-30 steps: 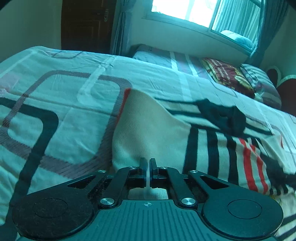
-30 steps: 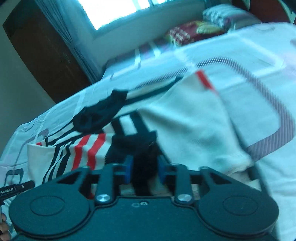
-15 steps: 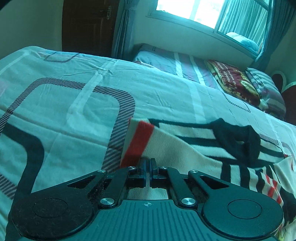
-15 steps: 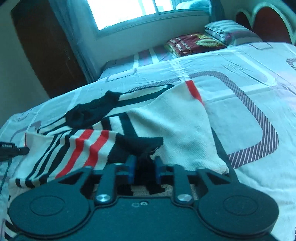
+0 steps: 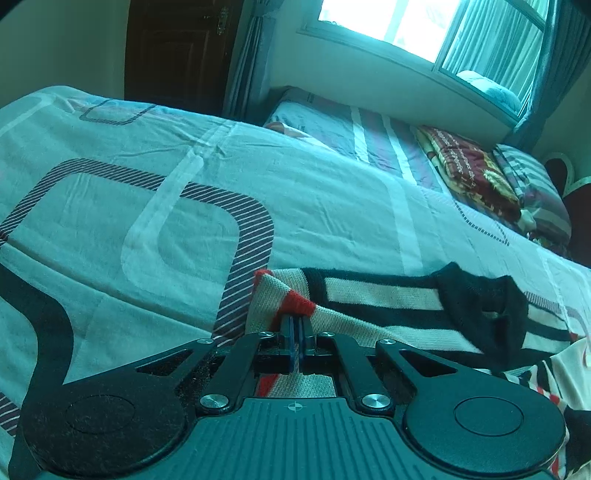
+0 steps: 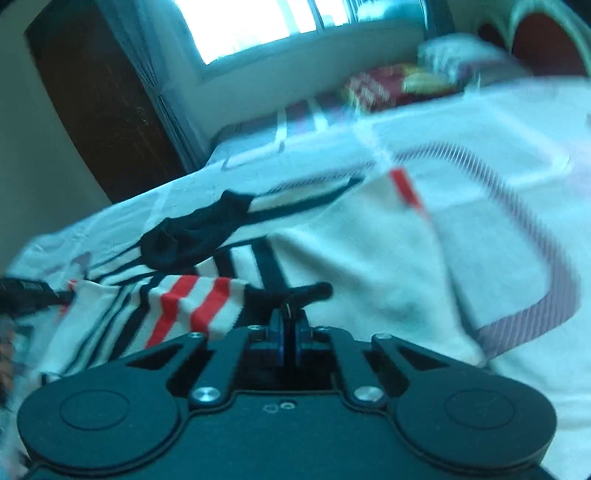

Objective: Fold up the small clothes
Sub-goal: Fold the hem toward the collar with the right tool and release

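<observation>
A small cream knit sweater with black and red stripes and a black collar lies on the bed. My left gripper is shut on its cream edge by a red patch, low over the sheet. In the right wrist view the sweater is partly folded, its plain cream back facing up. My right gripper is shut on the sweater's black cuff beside the red-striped part. The black collar lies beyond, to the left.
The bed sheet is pale with striped rounded lines. Pillows and a red patterned blanket lie at the far end under a window. A dark door stands behind. The other gripper's tip shows at the right view's left edge.
My left gripper has carried the sweater's edge forward and down toward the collar. My right gripper has closed tighter on the black cuff and is moving, which blurs its view.
</observation>
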Tool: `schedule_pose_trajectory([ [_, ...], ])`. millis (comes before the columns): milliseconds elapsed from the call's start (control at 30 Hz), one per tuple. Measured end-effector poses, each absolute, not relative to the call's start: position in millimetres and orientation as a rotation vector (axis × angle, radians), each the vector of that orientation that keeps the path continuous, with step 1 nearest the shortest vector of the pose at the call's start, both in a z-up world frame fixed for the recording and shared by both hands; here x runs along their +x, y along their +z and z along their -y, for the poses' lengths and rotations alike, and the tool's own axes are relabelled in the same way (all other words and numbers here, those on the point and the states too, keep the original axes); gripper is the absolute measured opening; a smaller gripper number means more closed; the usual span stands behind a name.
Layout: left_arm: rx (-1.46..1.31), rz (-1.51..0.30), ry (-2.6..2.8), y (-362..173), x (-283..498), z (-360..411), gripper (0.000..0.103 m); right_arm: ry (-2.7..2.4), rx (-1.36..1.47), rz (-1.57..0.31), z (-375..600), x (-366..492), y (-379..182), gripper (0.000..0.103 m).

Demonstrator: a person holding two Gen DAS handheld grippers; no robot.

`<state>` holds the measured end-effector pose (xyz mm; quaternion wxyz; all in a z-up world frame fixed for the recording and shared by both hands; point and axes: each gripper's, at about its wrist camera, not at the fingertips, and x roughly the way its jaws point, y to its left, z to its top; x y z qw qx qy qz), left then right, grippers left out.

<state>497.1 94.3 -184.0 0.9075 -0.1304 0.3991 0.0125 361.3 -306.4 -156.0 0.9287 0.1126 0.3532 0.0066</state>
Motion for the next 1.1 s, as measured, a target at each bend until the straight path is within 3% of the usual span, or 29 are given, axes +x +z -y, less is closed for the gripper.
schedule_pose_trajectory([
  [133,-0.239,-0.825,0.01,-188.2,501.1,-84.5,0.001,-0.022,0.225,-0.735,313.0,356.2,-164.5,0.006],
  [167,-0.227,-0.823,0.015,-190.9,502.3,-83.0,0.001,-0.026,0.215,-0.731,311.2,355.9,-163.5,0.008],
  [200,-0.22,-0.815,0.019,-192.6,503.0,-83.0,0.001,-0.026,0.209,-0.736,310.0,356.5,-162.6,0.017],
  [300,-0.268,-0.81,0.021,-191.9,504.1,-91.3,0.001,-0.092,0.181,-0.674,312.7,349.6,-153.6,0.019],
  [400,-0.261,-0.786,0.059,-191.2,502.1,-95.2,0.001,-0.077,0.21,-0.607,313.5,348.5,-142.9,0.019],
  [600,-0.233,-0.792,0.062,-194.8,498.7,-90.3,0.001,0.008,0.171,-0.742,296.4,369.2,-163.2,0.019],
  [1100,-0.122,-0.761,0.09,-182.8,477.1,-76.5,0.001,0.024,0.191,-0.73,299.0,363.9,-169.5,0.019],
])
